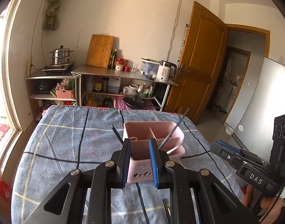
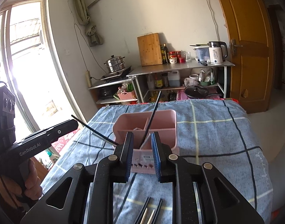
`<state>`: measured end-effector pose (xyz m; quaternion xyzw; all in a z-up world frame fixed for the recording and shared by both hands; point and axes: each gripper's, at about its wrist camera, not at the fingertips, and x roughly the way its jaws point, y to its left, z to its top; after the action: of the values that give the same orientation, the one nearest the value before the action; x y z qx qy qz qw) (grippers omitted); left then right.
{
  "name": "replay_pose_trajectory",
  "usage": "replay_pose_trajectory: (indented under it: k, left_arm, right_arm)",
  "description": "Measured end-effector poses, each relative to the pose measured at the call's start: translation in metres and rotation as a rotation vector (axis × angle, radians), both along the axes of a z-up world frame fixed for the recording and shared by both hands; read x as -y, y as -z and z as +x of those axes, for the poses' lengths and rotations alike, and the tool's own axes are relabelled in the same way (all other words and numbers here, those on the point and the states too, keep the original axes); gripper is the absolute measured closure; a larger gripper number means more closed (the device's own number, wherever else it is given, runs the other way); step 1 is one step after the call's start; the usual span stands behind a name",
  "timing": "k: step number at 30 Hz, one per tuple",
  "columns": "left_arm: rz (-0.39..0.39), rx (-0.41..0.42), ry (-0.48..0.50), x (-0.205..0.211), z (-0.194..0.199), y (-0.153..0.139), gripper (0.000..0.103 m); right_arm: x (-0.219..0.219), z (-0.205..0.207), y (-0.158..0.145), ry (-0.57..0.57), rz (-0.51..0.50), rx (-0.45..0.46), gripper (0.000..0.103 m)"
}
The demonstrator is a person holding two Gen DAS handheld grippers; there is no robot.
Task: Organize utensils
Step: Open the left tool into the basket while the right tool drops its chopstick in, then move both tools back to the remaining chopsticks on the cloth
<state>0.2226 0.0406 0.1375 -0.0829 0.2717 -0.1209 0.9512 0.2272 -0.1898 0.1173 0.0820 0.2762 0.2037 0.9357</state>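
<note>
A pink utensil holder (image 1: 153, 141) with compartments stands on the blue plaid cloth (image 1: 67, 140); it also shows in the right wrist view (image 2: 148, 128). Two black chopsticks with silver tips lean in it, one slanting left (image 1: 117, 133) (image 2: 94, 129), one slanting up (image 1: 175, 128) (image 2: 152, 116). My left gripper (image 1: 139, 161) is open and empty just in front of the holder. My right gripper (image 2: 142, 157) is open and empty, also just before the holder. Two more chopsticks (image 2: 149, 211) lie on the cloth under the right gripper; one (image 1: 166, 211) shows under the left.
Behind the table stand metal shelves (image 1: 123, 74) with a steamer pot (image 1: 60, 55), a cutting board (image 1: 100, 50), bottles and a white kettle (image 1: 165, 71). A wooden door (image 1: 200, 61) is at the right, a window (image 2: 21, 65) at the left.
</note>
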Motion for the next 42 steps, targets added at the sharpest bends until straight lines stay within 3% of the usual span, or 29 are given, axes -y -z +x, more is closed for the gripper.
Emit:
replay_pose_trajectory:
  k: [10,22,29,42]
  left_arm:
    - [0.005,-0.004,0.048,0.022,-0.066,0.032,0.084]
    - [0.002,-0.064,0.059,0.027,-0.118,0.073,0.084]
    - [0.005,-0.107,0.071,0.032,-0.133,0.094,0.084]
    - [0.013,-0.156,0.104,0.043,-0.130,0.115,0.084]
  right_arm:
    - [0.012,-0.057,0.028,0.012,-0.026,-0.032,0.082]
    - [0.027,-0.102,0.065,0.025,-0.027,-0.111,0.082]
    - [0.030,-0.120,0.086,0.030,-0.043,-0.157,0.082]
    - [0.024,-0.118,0.108,0.018,-0.058,-0.219,0.082]
